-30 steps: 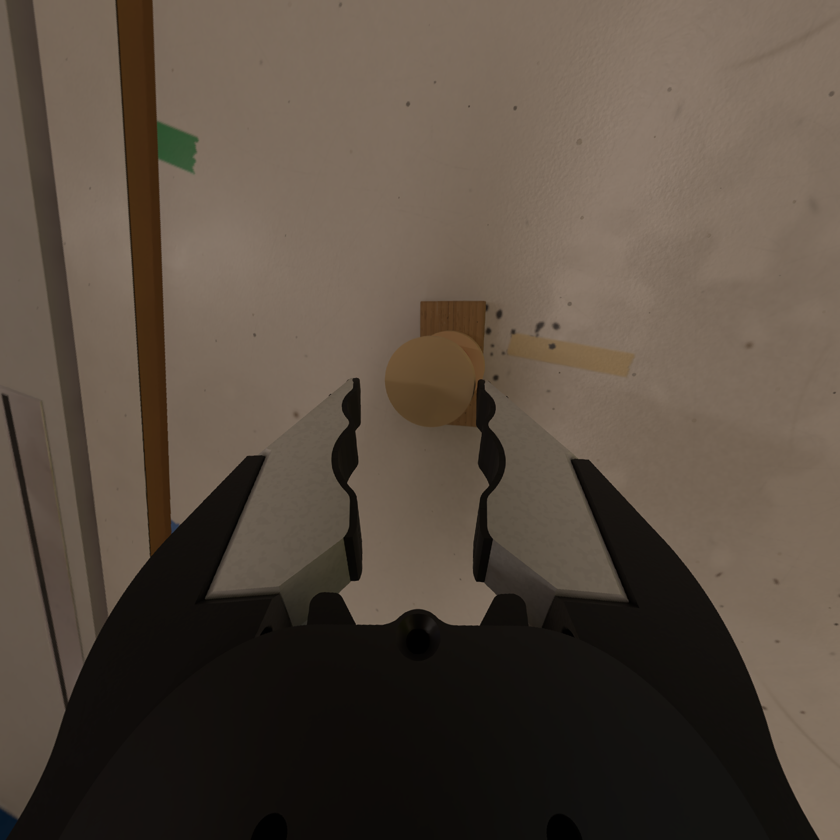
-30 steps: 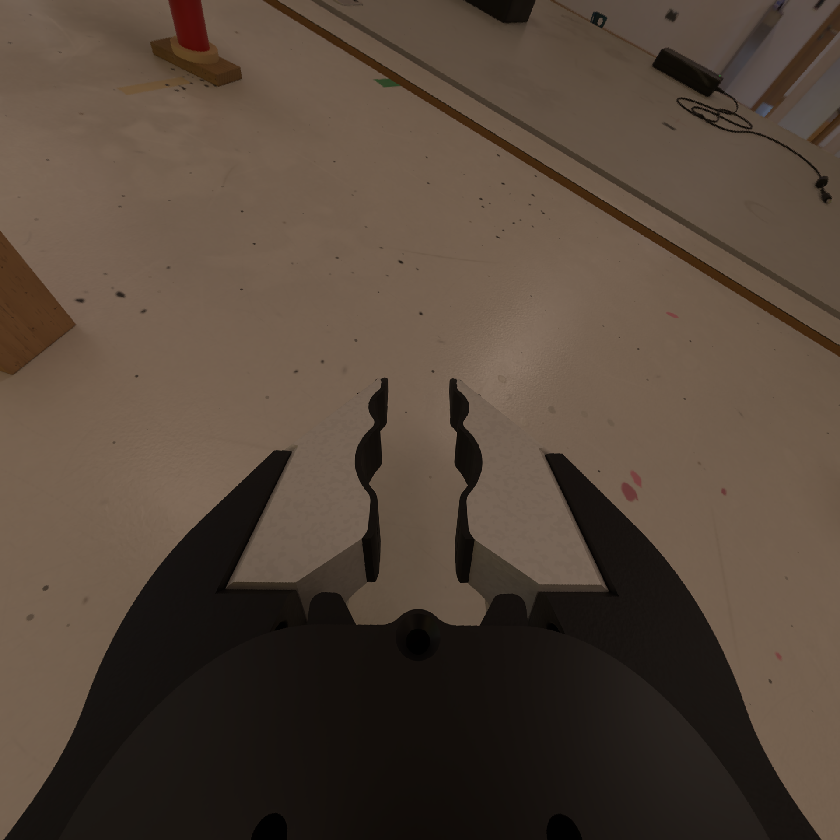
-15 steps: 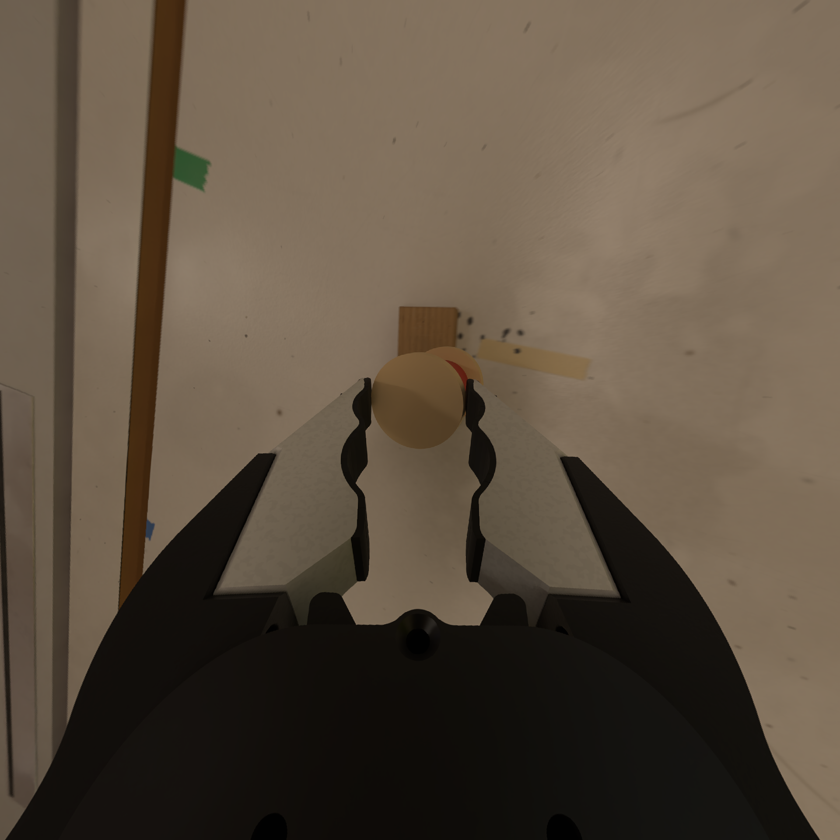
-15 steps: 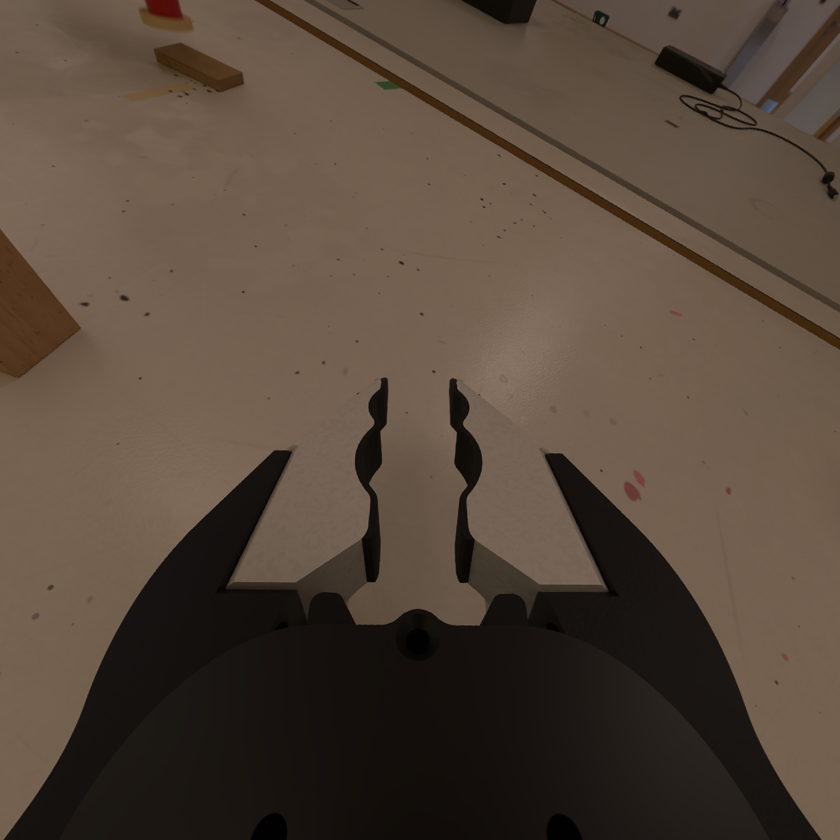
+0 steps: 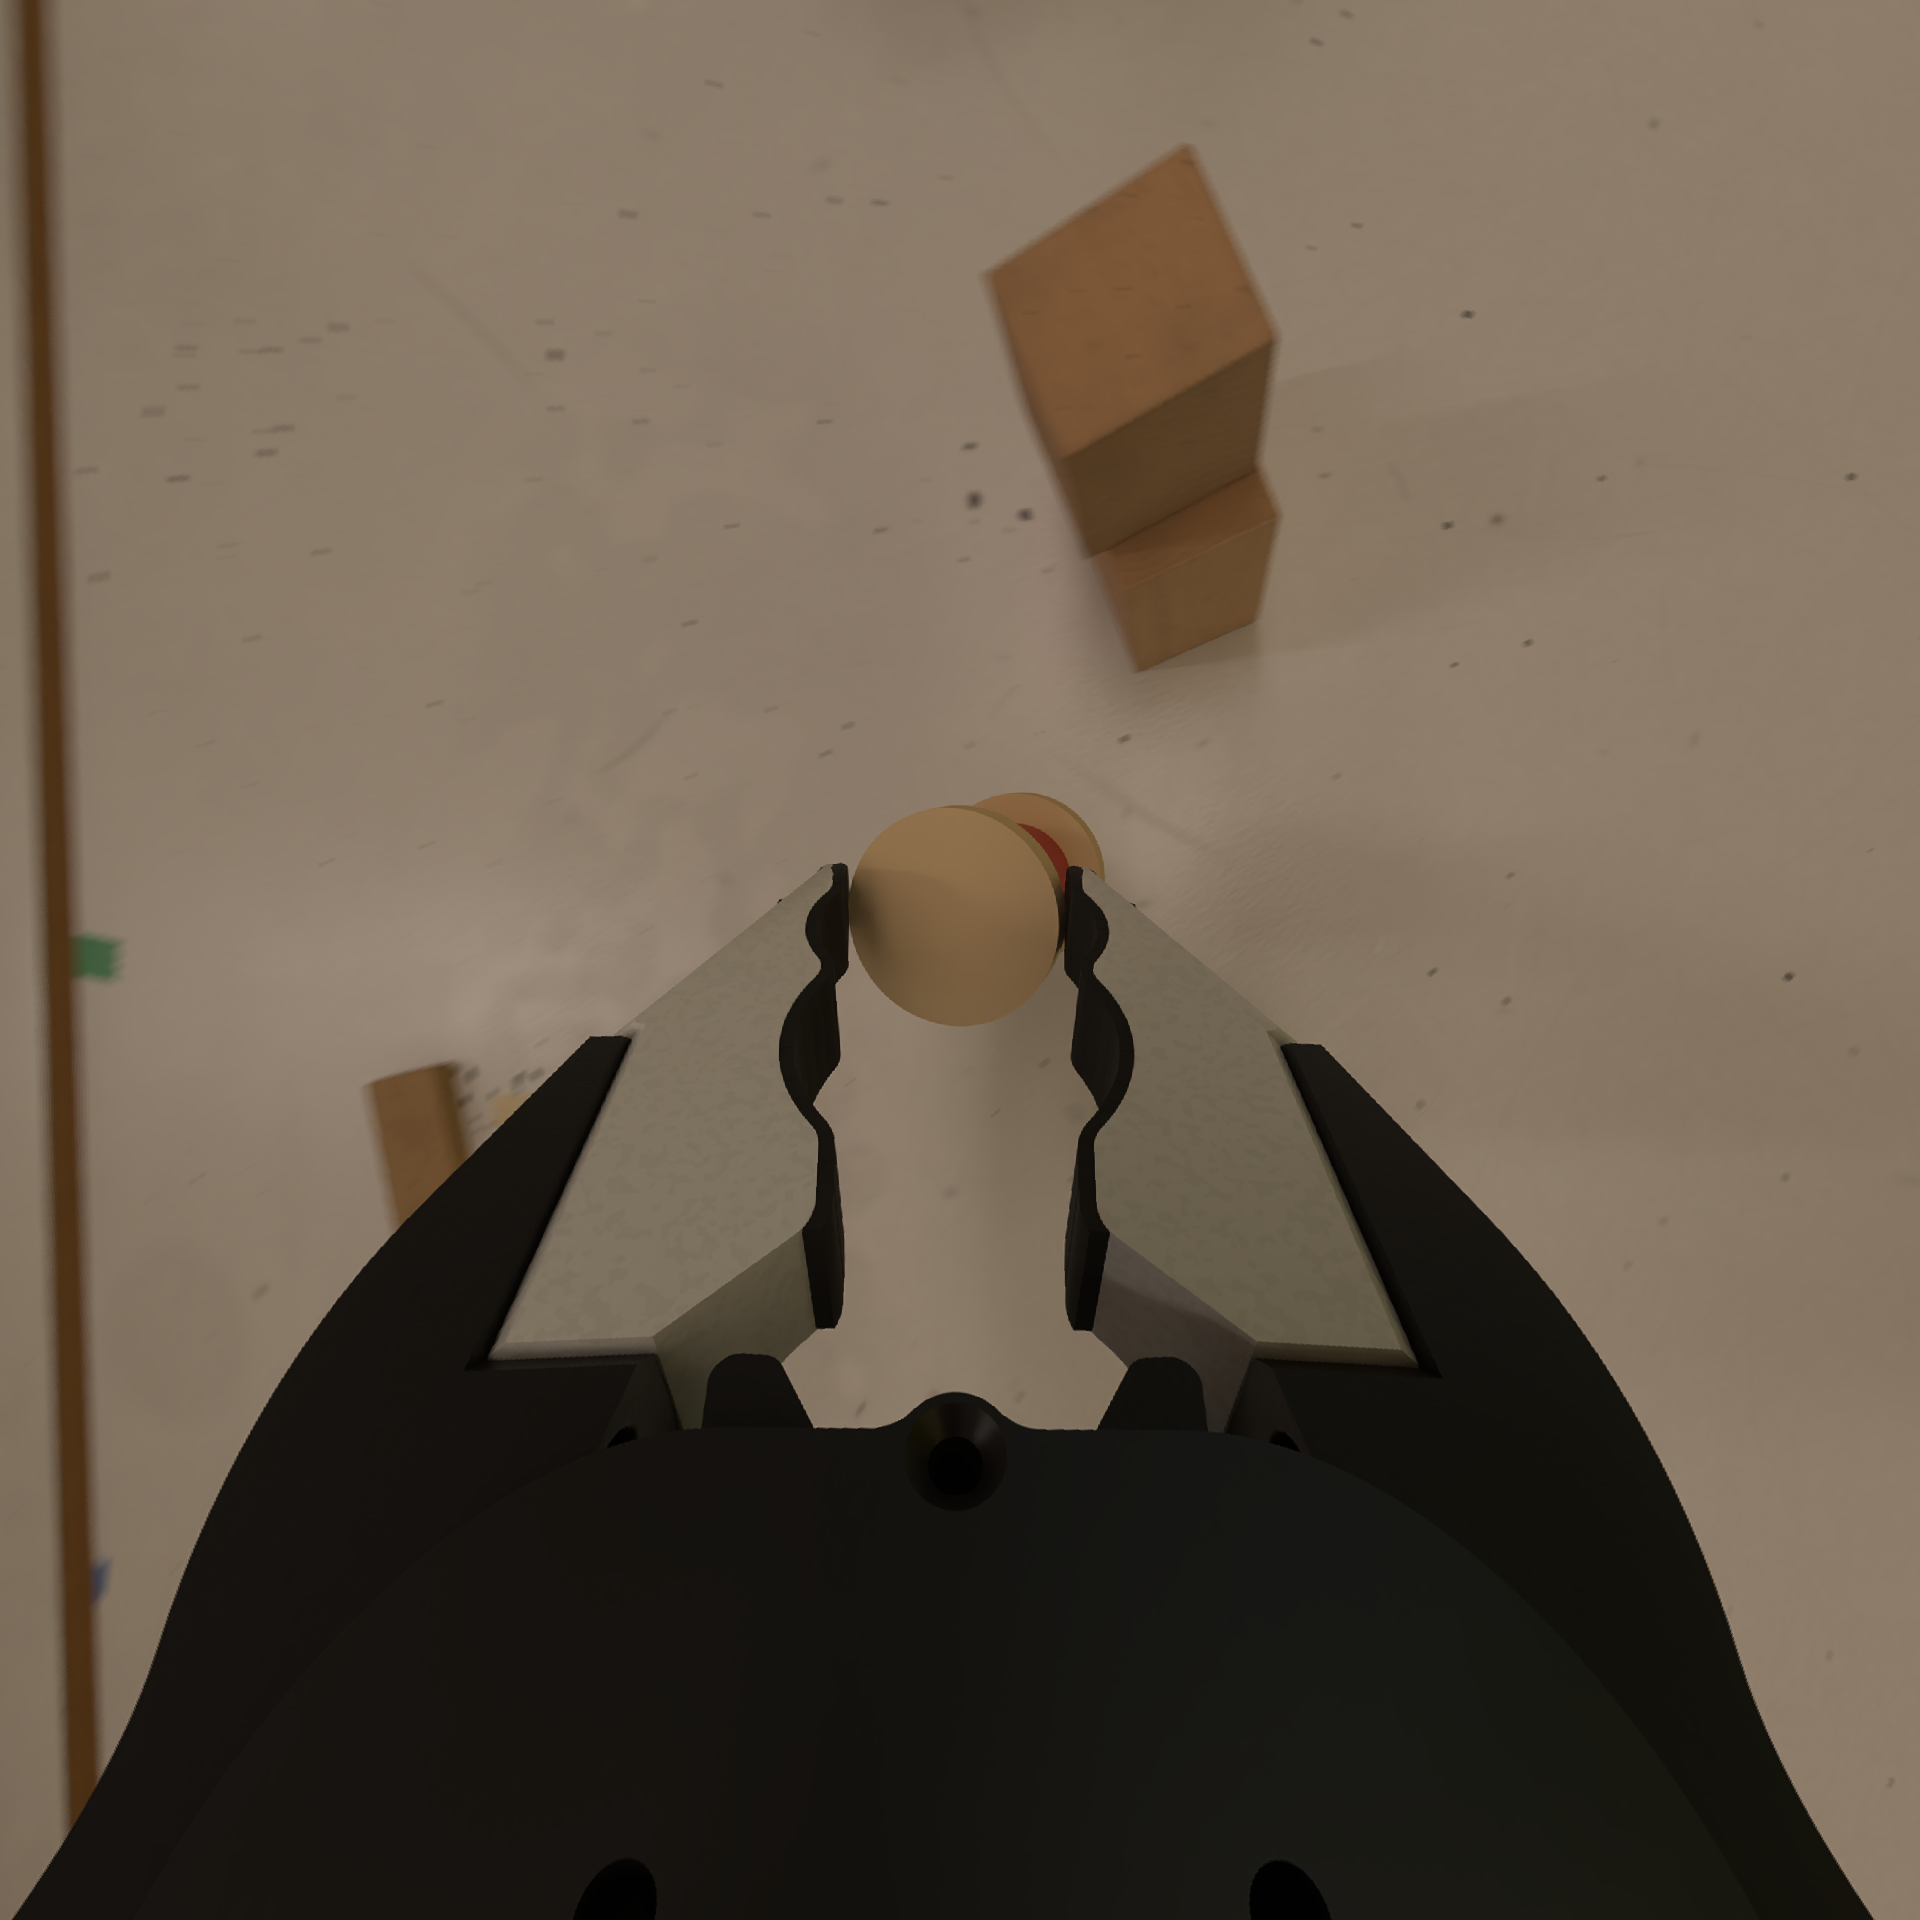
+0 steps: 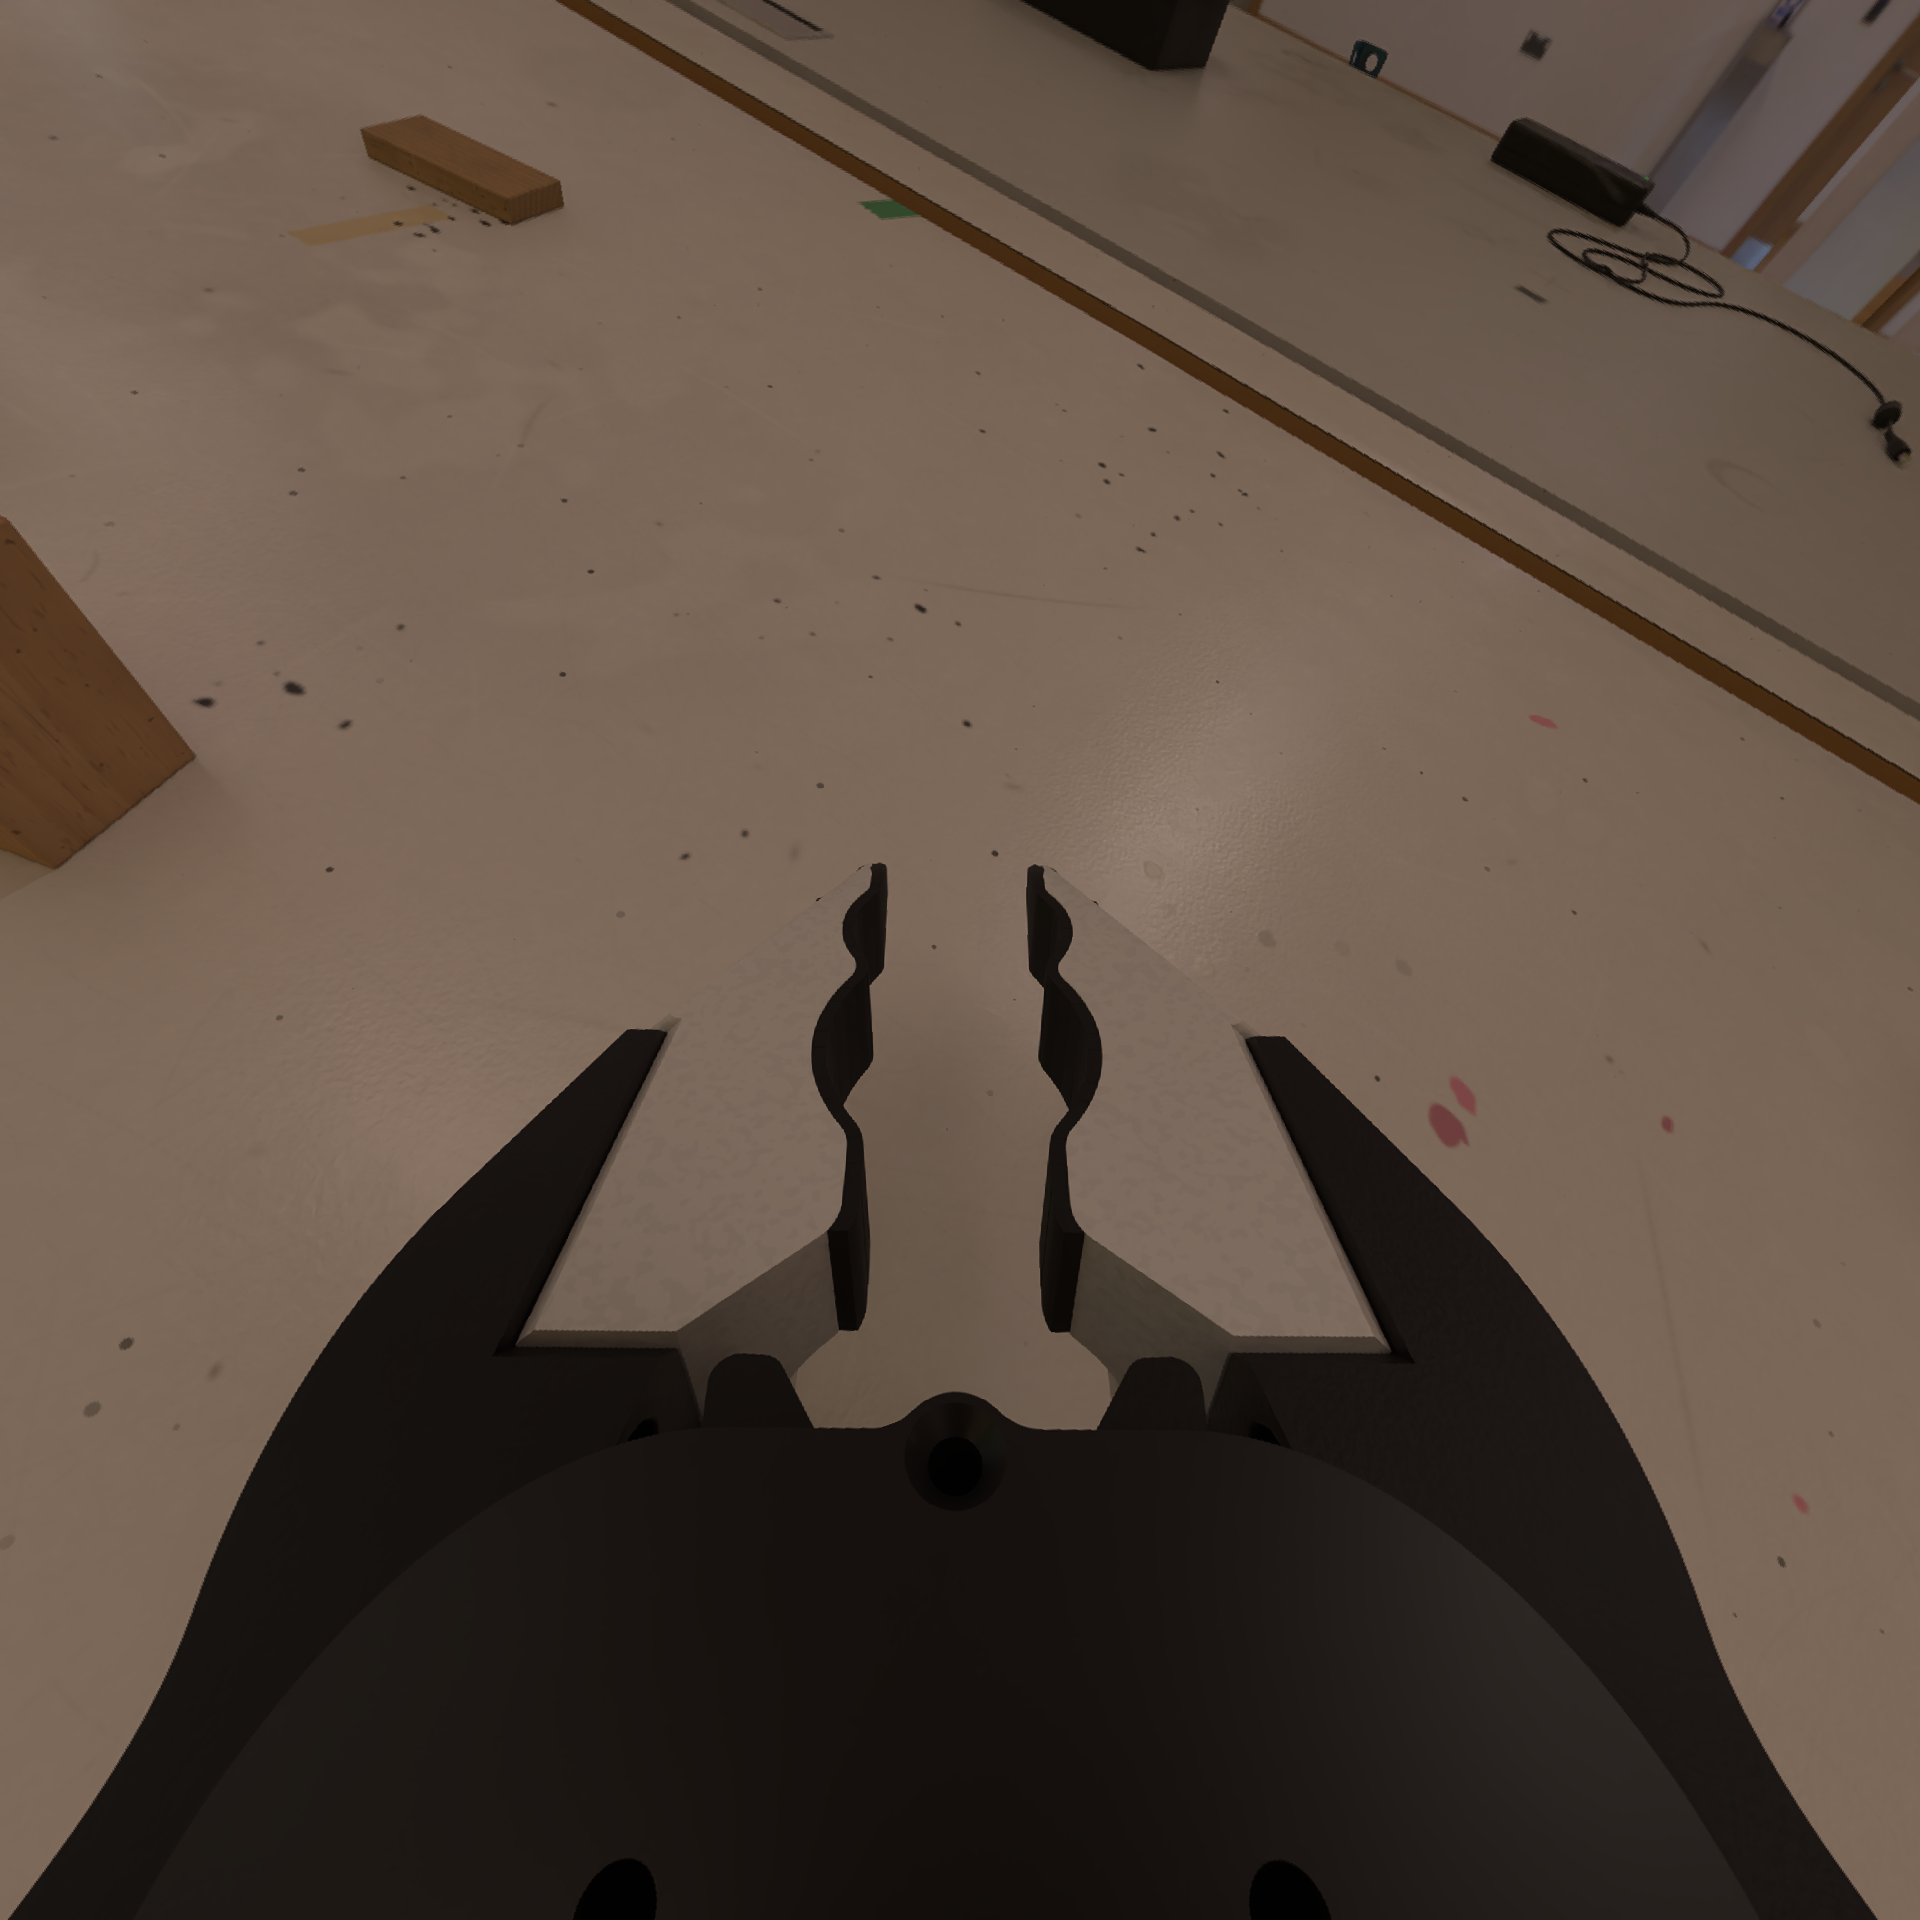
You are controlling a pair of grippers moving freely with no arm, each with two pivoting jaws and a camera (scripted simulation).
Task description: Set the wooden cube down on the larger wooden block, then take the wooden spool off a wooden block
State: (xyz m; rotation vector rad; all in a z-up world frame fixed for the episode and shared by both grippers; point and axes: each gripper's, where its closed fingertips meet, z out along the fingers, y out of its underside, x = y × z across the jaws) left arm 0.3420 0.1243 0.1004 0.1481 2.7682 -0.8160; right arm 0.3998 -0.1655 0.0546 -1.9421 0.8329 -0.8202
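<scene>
My left gripper (image 5: 956,894) is shut on the wooden spool (image 5: 951,925), a pale spool with a red core, and holds it above the floor. The flat wooden block (image 5: 416,1138) lies bare at the lower left, partly hidden by my gripper; it also shows far off in the right wrist view (image 6: 462,166). At the upper right the wooden cube (image 5: 1132,343) stands stacked on the larger wooden block (image 5: 1195,582). My right gripper (image 6: 956,883) is open and empty above the floor, with a wooden block (image 6: 62,717) at the left edge of its view.
A brown strip (image 5: 47,623) with a piece of green tape (image 5: 96,956) runs along the left. In the right wrist view the strip (image 6: 1247,405) crosses diagonally, with a black box (image 6: 1569,171) and a cable (image 6: 1662,281) beyond. Tan tape (image 6: 364,223) lies by the flat block.
My left gripper has shut on the spool, lifted it off the flat block and carried it away; the stacked cube has come into view. The right gripper has not moved.
</scene>
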